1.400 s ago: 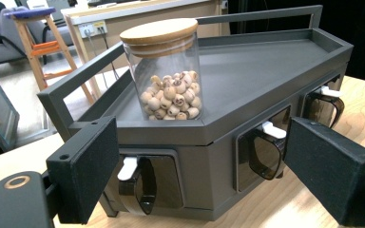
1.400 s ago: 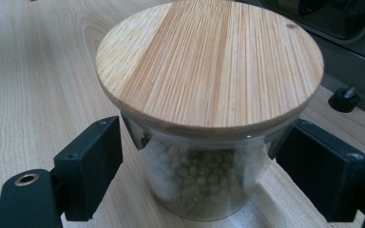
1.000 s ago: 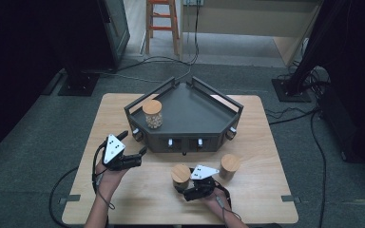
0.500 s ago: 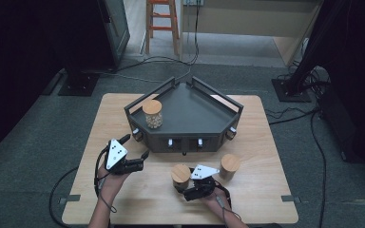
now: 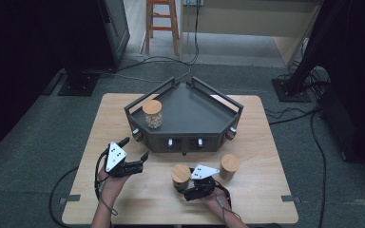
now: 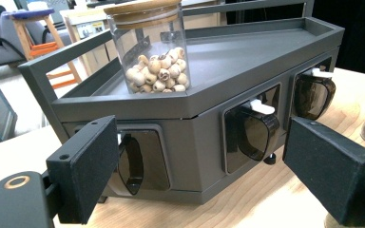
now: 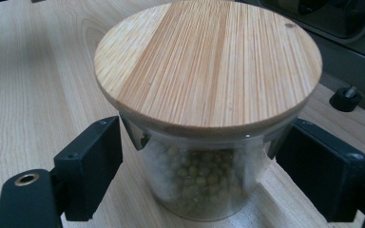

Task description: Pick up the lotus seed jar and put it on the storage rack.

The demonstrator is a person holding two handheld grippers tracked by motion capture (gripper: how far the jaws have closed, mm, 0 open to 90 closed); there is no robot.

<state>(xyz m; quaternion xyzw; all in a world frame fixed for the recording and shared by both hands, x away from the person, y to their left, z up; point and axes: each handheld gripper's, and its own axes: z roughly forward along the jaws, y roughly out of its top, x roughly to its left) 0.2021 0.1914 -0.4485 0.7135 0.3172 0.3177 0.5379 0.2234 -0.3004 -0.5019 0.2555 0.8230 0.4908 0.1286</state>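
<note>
The jar of green peas (image 7: 204,142) stands on the wooden table (image 5: 266,199) near its front edge, at 6 o'clock from the grey tray stand (image 5: 190,118). It is a glass jar with a round wooden lid. The right gripper (image 5: 190,187) has its jaws set around the glass just below the lid, one on each side; in the right gripper view both pads lie against or just beside the wall, and whether they press cannot be told. Bare tabletop lies at 6 o'clock of the jar, up to the front edge.

At 3 o'clock from this jar stands a second lidded jar (image 5: 229,166), near it but apart. Open table continues from there to the right edge.

The left gripper (image 5: 132,153) is held above the table at 9 o'clock from the jar of peas, well apart from it. Its jaws are spread wide with nothing between them. They point at the front face of the stand, which shows dark clear drawers (image 6: 256,133) with white tabs.

The stand occupies the far half of the table; a railing borders its flat top. A third jar (image 5: 152,114), holding pale round nuts under a wooden lid, stands on that top near its left rail. The rest of the top is free surface.
</note>
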